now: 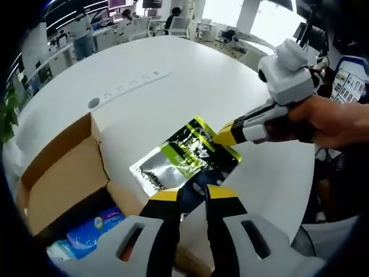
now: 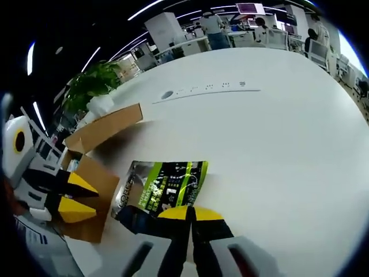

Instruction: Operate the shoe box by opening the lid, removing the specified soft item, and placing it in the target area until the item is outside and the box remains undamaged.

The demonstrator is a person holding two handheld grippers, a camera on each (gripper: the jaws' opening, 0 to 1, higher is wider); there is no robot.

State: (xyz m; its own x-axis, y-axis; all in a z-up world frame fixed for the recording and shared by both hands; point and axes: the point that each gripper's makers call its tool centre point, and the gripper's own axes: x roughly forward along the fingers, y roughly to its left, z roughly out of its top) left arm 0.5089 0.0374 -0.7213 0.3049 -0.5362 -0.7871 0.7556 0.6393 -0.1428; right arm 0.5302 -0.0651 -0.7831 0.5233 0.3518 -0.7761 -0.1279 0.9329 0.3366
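Here the silver-green pouch [image 1: 185, 156] is held outside the open shoe box [image 1: 63, 173], low over the white bench [image 1: 173, 75]. The left hand-held gripper [image 1: 193, 193] and right hand-held gripper [image 2: 189, 214] are clenched on opposite edges, presumably to lay it flat.

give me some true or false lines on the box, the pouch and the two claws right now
1. The cardboard box is open. True.
2. The green and silver pouch is inside the box. False: it is out over the white table.
3. Both claws grip the pouch. True: the left claw and the right claw each pinch an edge.
4. The box is empty. False: a blue pack lies inside.
5. The table is black. False: it is white.
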